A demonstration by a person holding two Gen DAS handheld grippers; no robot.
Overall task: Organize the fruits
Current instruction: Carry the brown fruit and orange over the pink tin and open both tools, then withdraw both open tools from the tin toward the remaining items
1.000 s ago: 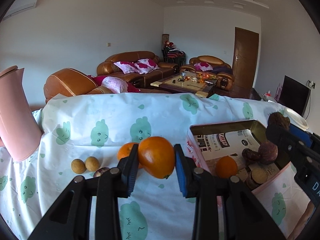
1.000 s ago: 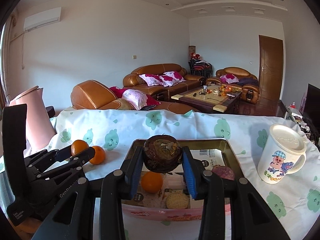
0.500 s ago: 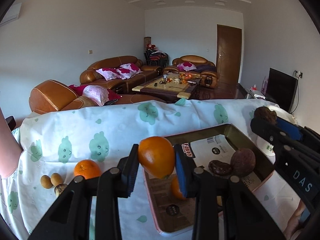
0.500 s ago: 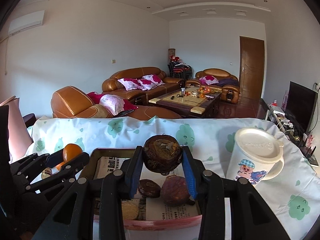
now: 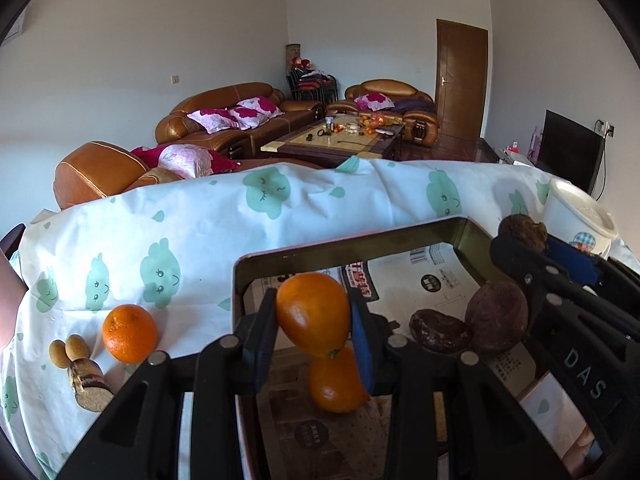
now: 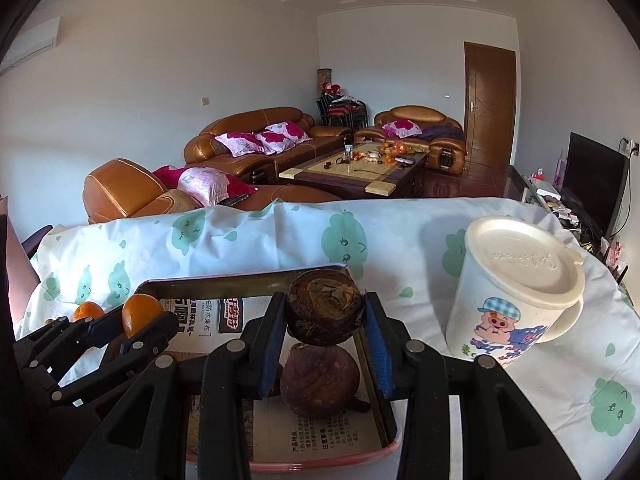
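Both hands are busy here: the left hand-held gripper (image 5: pixel 313 334) is pinching an orange (image 5: pixel 313 314) between its pads and hanging over the near-left part of the tray (image 5: pixel 460 227), right above another orange (image 5: pixel 336 386) that's already lying in it. The right hand-held gripper (image 6: pixel 326 330) is clamping a dark brown wrinkly fruit (image 6: pixel 325 307) (passion fruit maybe, can't really tell) and is hovering directly over a purple round fruit (image 6: pixel 320 383) sitting near the tray's right wall. So the risk I'm seeing is mostly stacking: if either one is let go from where it's hanging, it's landing on top of the fruit underneath, and round on round is going to roll, maybe bumping the shrivelled dark fruit (image 5: pixel 439 330) beside it or hopping the low rim onto the tablecloth (image 5: pixel 200 236). The paper lining in the tray looks slick too, which isn't helping. Also the two grippers are crowding each other over the same tray, so a sideways nudge to find a free spot could knock them together. The lidded cartoon mug (image 6: pixel 516 292) is standing just beside the tray on the right, and a swing that way could tip it. One loose orange (image 5: pixel 129 333) and a few small bits are still waiting out on the table to the left.
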